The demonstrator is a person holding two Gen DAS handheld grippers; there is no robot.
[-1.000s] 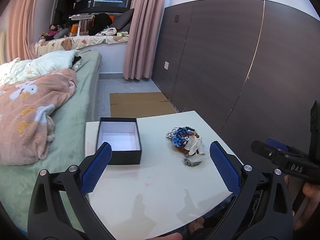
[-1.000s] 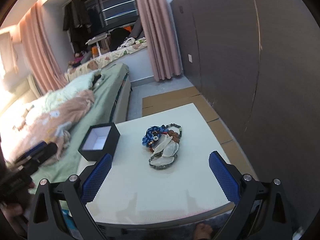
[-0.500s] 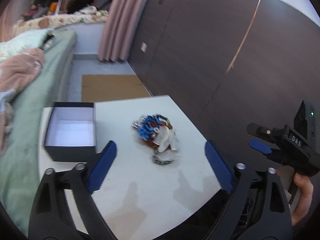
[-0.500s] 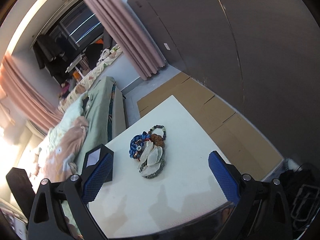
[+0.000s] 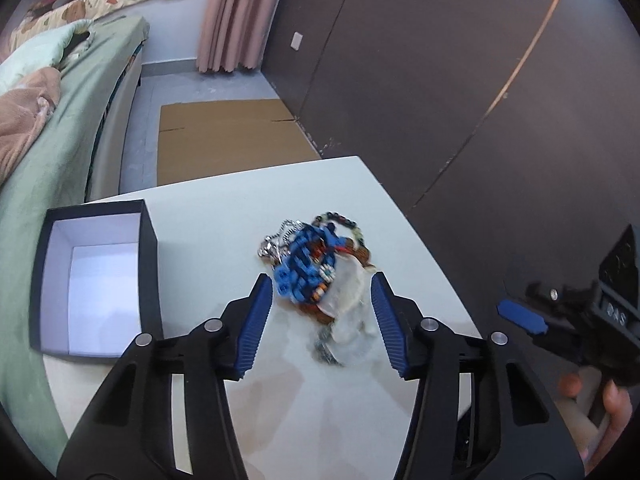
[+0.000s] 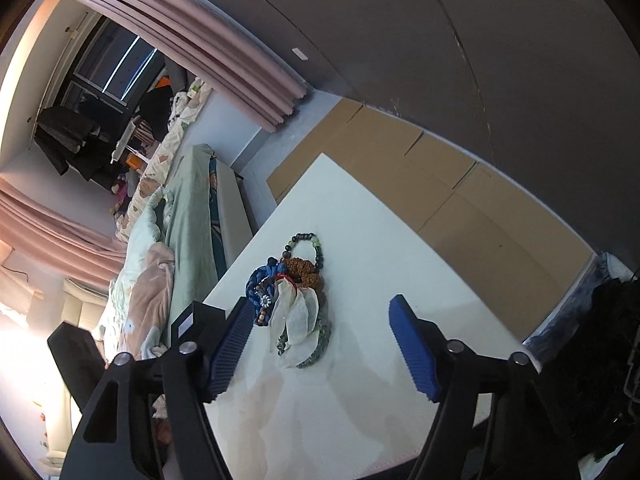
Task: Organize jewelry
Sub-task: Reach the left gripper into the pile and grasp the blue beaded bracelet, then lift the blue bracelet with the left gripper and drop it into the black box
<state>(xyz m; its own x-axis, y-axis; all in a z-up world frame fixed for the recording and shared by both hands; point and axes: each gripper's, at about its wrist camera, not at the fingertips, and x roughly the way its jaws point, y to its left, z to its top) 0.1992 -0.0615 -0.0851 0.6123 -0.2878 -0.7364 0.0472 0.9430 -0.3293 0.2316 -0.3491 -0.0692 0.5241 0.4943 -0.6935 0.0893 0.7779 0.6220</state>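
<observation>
I have the left gripper (image 5: 322, 320) spread wide above the jewelry pile (image 5: 320, 268), blue pads either side, nothing clamped. The pile lies mid-table (image 5: 224, 200), toward the right edge. The open black box (image 5: 96, 284) sits at the left edge, well apart from it. My right gripper (image 6: 320, 344) also gapes wide, empty, facing the same pile.

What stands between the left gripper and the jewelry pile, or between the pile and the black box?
Nothing visible. The left gripper is open around the jewelry pile, and only bare white table separates it from the open black box.
</observation>
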